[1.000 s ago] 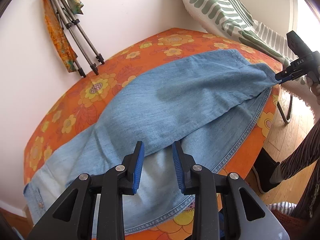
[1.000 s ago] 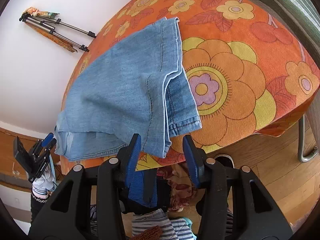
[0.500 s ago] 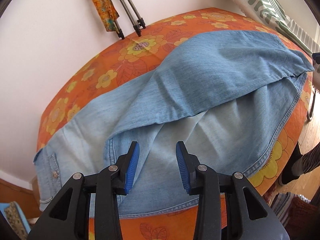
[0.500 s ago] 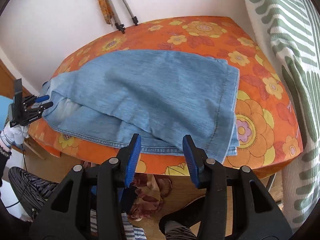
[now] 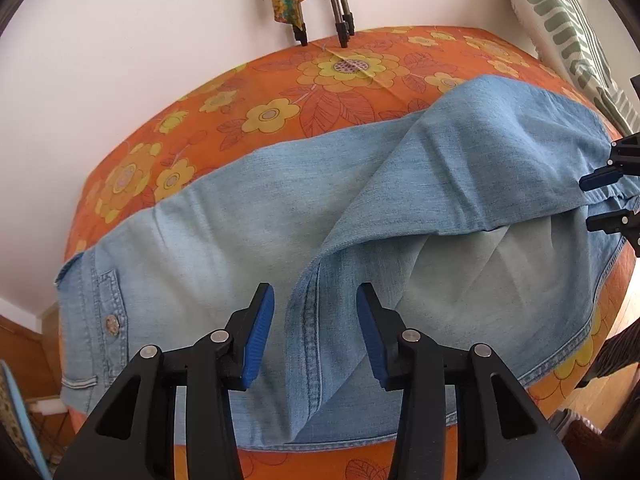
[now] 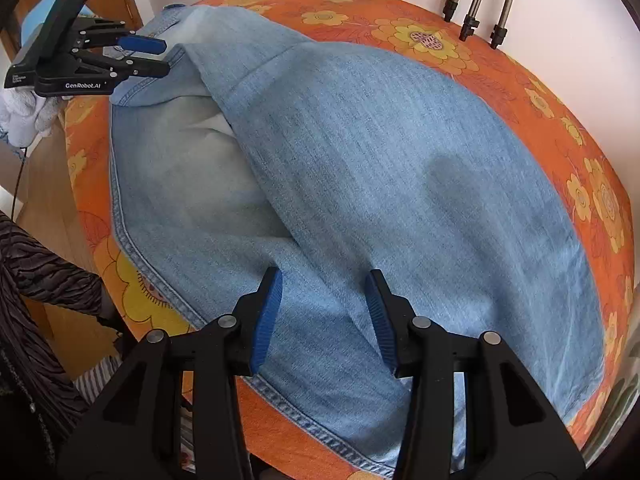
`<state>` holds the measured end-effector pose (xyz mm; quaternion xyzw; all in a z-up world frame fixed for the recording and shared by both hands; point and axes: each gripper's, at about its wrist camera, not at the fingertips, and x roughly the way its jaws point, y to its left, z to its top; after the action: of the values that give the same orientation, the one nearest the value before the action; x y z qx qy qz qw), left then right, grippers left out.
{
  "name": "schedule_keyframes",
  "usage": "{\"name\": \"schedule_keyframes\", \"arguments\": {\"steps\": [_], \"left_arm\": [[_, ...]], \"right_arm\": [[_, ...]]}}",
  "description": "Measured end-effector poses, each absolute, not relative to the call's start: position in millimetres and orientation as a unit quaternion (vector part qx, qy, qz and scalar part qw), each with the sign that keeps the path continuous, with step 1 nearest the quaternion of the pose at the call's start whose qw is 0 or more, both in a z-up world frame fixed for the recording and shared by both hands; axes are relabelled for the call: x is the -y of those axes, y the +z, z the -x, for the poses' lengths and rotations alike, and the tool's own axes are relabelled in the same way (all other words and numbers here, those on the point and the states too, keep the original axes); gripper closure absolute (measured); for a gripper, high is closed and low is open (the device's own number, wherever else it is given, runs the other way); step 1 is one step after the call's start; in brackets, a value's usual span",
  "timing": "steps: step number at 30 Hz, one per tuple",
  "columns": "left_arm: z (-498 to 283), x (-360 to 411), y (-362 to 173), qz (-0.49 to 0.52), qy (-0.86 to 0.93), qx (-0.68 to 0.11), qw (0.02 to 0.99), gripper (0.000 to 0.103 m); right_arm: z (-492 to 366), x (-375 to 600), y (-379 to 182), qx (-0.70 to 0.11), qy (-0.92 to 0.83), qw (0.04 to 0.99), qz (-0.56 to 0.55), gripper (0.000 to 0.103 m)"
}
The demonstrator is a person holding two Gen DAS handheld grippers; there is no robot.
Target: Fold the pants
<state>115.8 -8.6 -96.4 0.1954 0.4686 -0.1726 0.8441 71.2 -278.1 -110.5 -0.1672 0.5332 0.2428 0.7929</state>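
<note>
**Both grippers closing in on half-folded jeans**

Across the middle of both frames the pants (image 5: 280,208) are lying on the flowered orange tablecloth (image 5: 224,128), one leg doubled loosely over the other, the waistband sitting at lower left of the left wrist view. The left gripper (image 5: 315,334) is hovering with its jaws spread wide and nothing between them, straddling the crotch seam (image 5: 306,320) at lower centre. The right gripper (image 6: 325,314) is likewise gaping, empty, over the hem end at the bottom of its own frame; at the right edge of the left view its fingers (image 5: 598,178) are showing beside the cuffs.

The risk, as I am judging it, is lying in that upper leg: it is sitting crooked, leaving a pale wedge of the lower leg exposed. If either gripper is pinching only the top layer, the leg beneath is likely to be staying behind and the fold skewing. The near edge is also hanging over the table rim, so a careless tug could be dragging the whole garment floorward.

Compared with half a second ago, both grippers are sitting nearer the cloth, and the left has swung toward the crotch, bringing more of the waistband into view. The tripod legs (image 5: 340,0) are now cropping at the top.
</note>
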Motion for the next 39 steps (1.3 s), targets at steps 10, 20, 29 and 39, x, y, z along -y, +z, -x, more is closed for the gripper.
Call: {"name": "schedule_keyframes", "arguments": {"steps": [10,20,29,39], "left_arm": [[-130.7,6.4,-110.6,-0.164,-0.195,-0.487,0.835,0.060],[-110.0,16.0,-103.6,-0.177,-0.186,-0.441,0.860,0.099],[-64.7,20.5,-64.7,-0.204,-0.195,-0.402,0.871,0.100],[-29.1,34.8,-100.6,-0.259,-0.200,-0.454,0.829,0.099]], "right_arm": [[-87.0,284.4,-99.2,-0.547,0.236,0.777,0.201,0.097],[-73.7,321.9,-34.0,-0.497,0.214,0.829,0.140,0.099],[-33.8,335.1,-22.0,-0.489,0.225,0.834,0.125,0.099],[-0.7,358.8,-71.2,-0.540,0.246,0.805,0.029,0.092]]}}
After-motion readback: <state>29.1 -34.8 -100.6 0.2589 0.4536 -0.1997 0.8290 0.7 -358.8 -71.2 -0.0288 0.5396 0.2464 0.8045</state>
